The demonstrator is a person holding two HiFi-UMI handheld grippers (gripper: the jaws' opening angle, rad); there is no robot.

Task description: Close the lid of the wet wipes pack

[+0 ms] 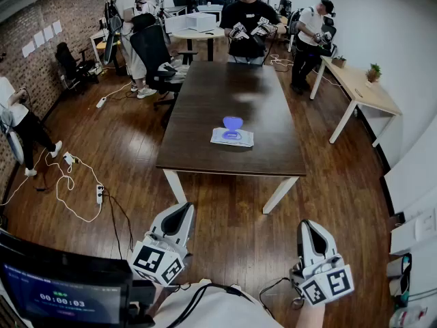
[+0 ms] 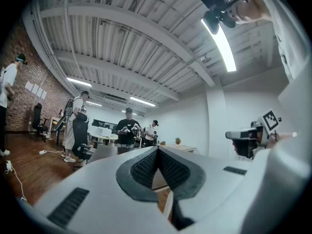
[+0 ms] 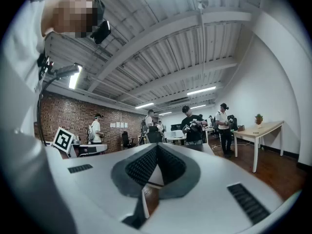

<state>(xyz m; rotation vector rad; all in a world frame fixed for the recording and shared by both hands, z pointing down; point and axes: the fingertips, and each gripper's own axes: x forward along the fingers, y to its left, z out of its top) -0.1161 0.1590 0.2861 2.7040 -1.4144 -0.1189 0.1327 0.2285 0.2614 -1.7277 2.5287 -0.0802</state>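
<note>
Holding level and low over the wooden floor (image 1: 225, 238), the left gripper (image 1: 180, 216) has its jaws together, ribbed pads meeting at the tip with nothing between them. Same story on the other side: the right gripper (image 1: 309, 229) is closed tight and empty too, and its marker cube faces up at the camera. Both sit short of the near edge of the worktop (image 1: 205, 101), not touching it.

Ahead of them, and well apart from both, the wet wipes pack (image 1: 232, 138) lies flat on the dark worktop, toward its near end and roughly on its centre line. Side to side it falls between the two grippers, a little nearer the left one's line. The lid (image 1: 233, 122) is not yet closed; it stands up, a blue-purple flap at the pack's far edge.

Out wider now. At the worktop's far end a person in black (image 1: 247, 16) stands facing this way with a gripper in each hand. An office chair (image 1: 151, 50) is pulled up at the far left corner. Off to the right there's a pale desk (image 1: 360, 91) with a small plant (image 1: 373, 72) on it, and another person (image 1: 311, 36) stands just beyond. A white cable (image 1: 68, 183) and a power strip (image 1: 99, 194) trail across the floor on the left, below the brick wall (image 1: 41, 46). Bottom left, a monitor (image 1: 61, 294) shows a running timer.
</note>
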